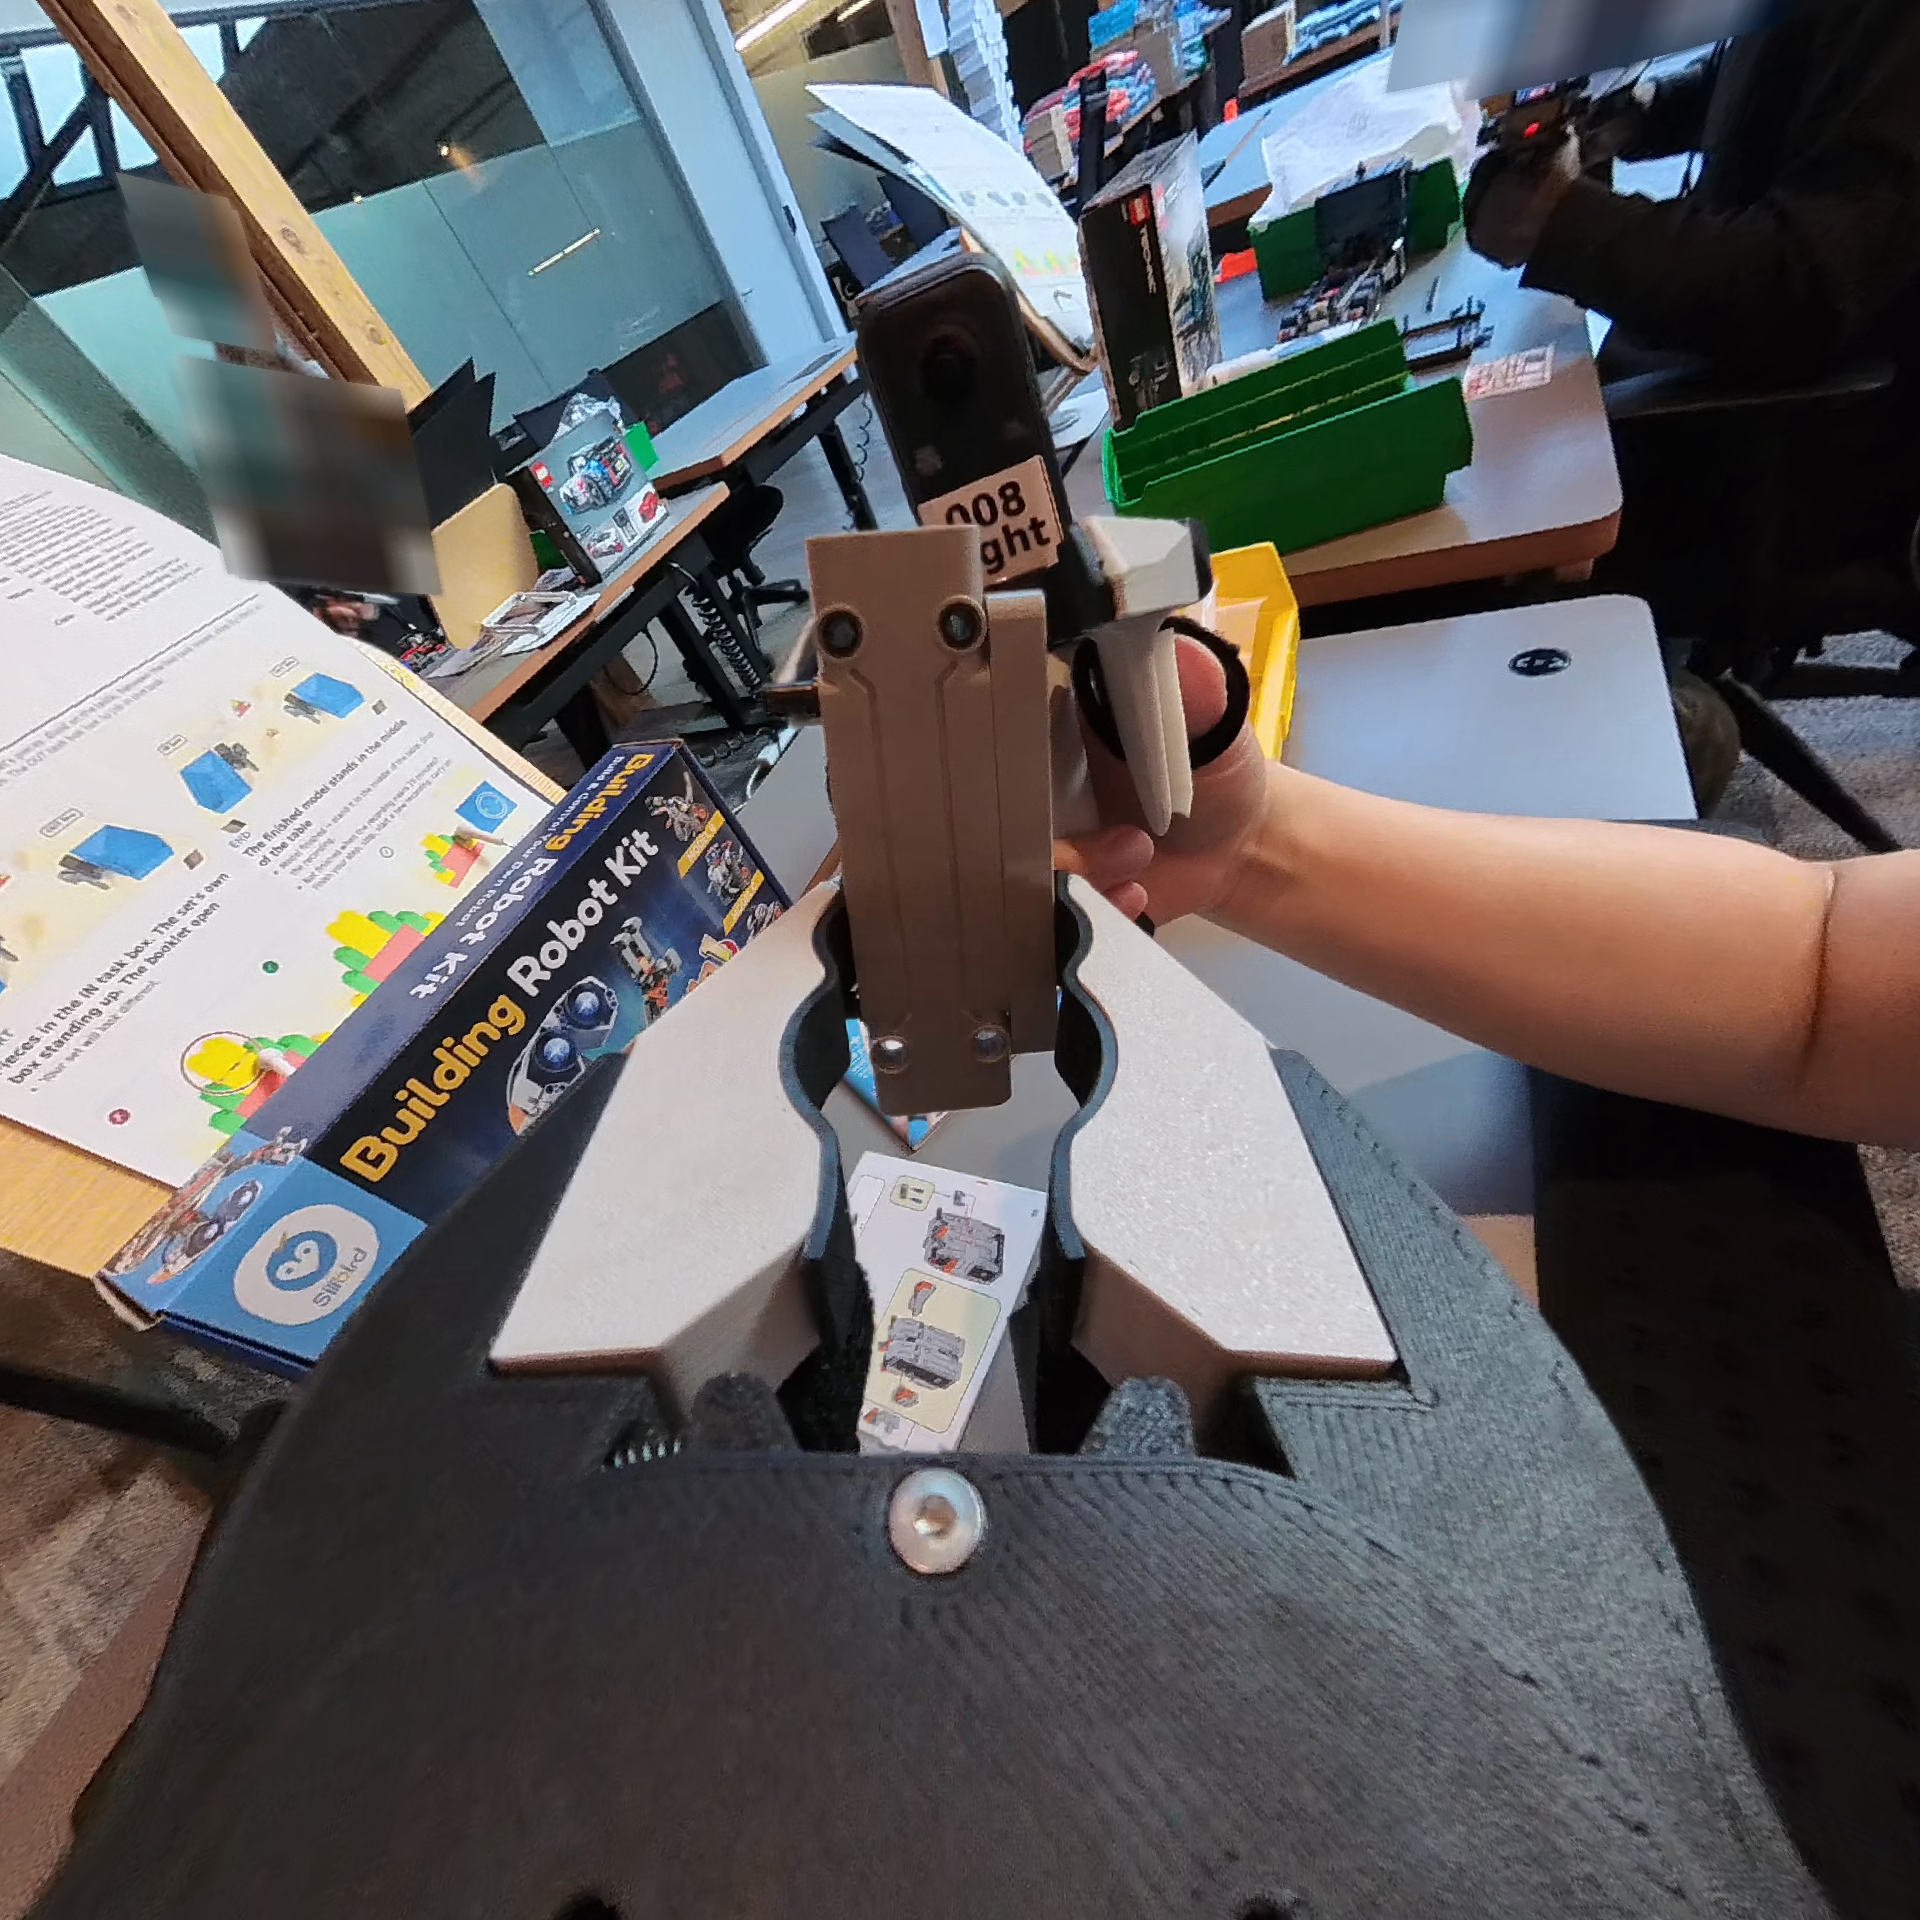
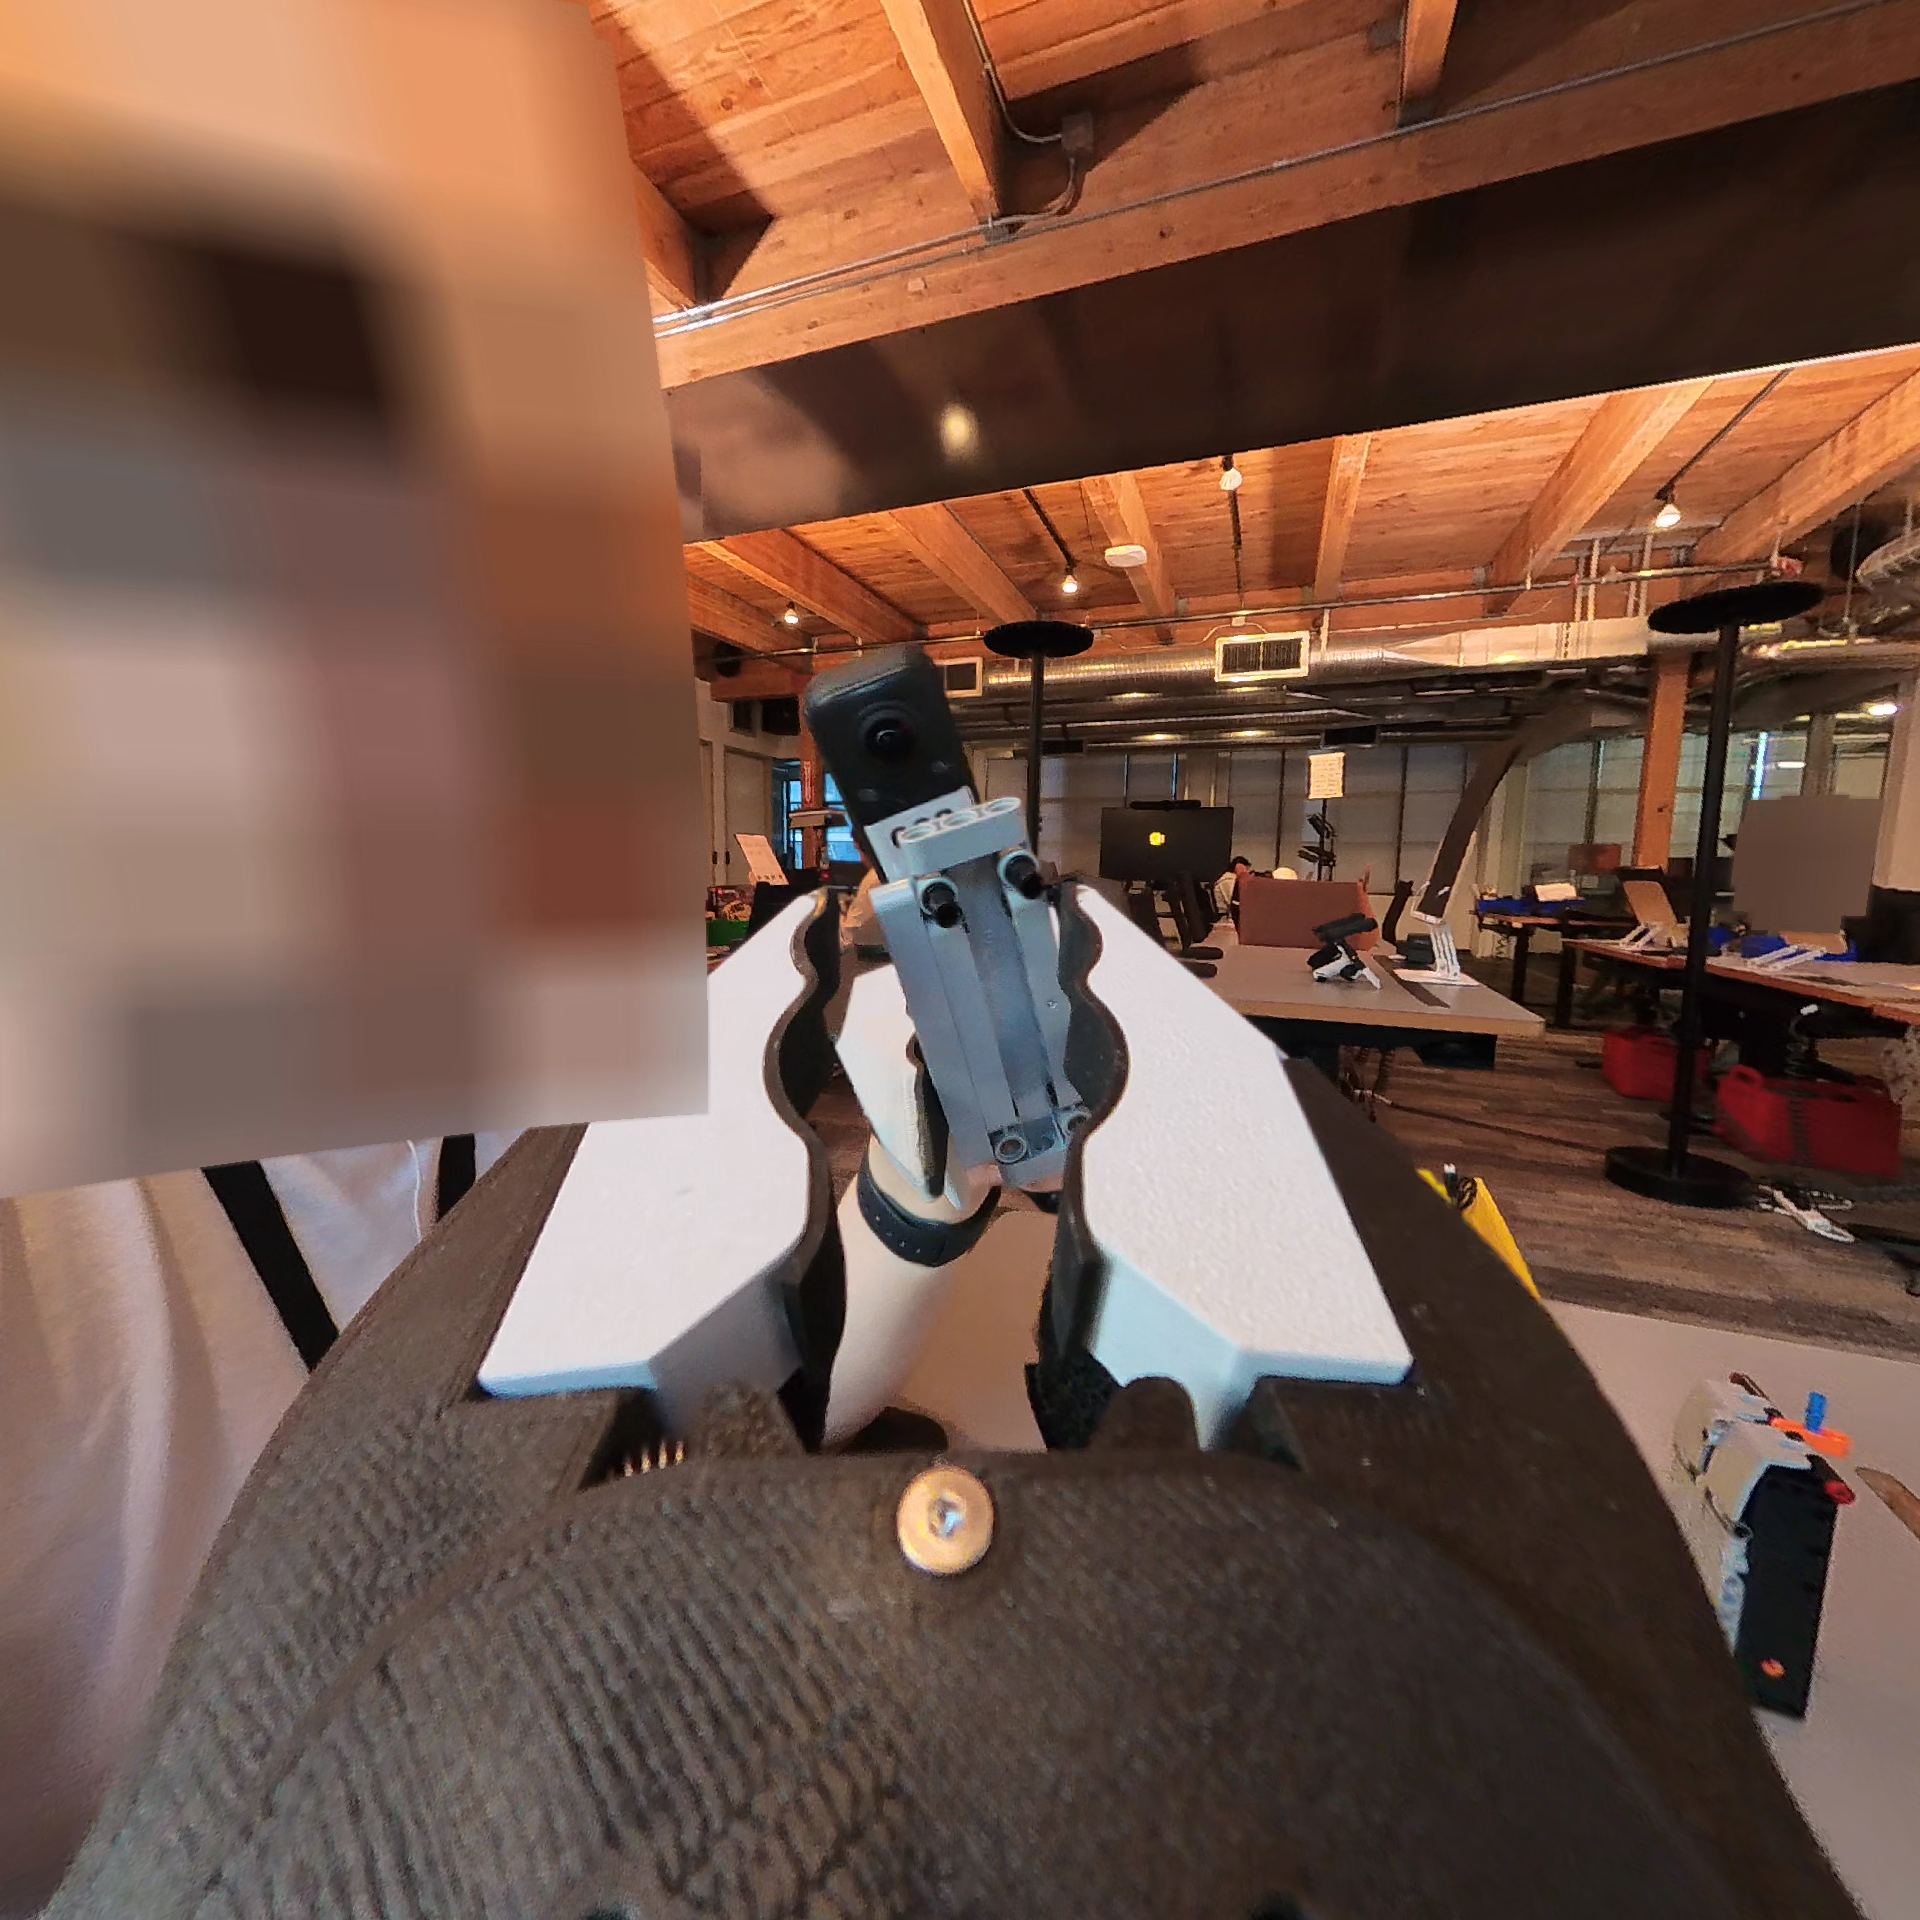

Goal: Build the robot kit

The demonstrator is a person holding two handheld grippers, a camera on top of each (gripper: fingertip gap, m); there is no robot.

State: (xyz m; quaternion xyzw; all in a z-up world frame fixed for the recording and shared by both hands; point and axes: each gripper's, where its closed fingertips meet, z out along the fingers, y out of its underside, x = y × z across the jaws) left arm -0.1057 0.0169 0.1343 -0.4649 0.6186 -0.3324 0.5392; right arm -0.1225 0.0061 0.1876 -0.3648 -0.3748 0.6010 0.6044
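A flat grey building-kit assembly [image 1: 930, 831] stands upright between the fingertips of my left gripper [image 1: 951, 935], which is shut on it. The right gripper faces me from behind it. Its black camera [image 1: 956, 395] and the hand holding it [image 1: 1195, 831] show, but its fingertips are hidden. In the right wrist view the same assembly [image 2: 987, 997], with beams and black pins on this side, sits between my right gripper's [image 2: 951, 925] fingers, which close on it. The left gripper's camera [image 2: 883, 738] rises behind it.
A blue kit box [image 1: 468, 1039] leans at the left under a propped instruction sheet [image 1: 156, 831]. A booklet page [image 1: 935, 1299] lies below. A yellow bin [image 1: 1262, 623] and green bins [image 1: 1299, 457] stand beyond. A part-built model [image 2: 1756, 1538] stands on the white table [image 2: 1849, 1714]. My right fingertips sit around 5 cm from my left ones.
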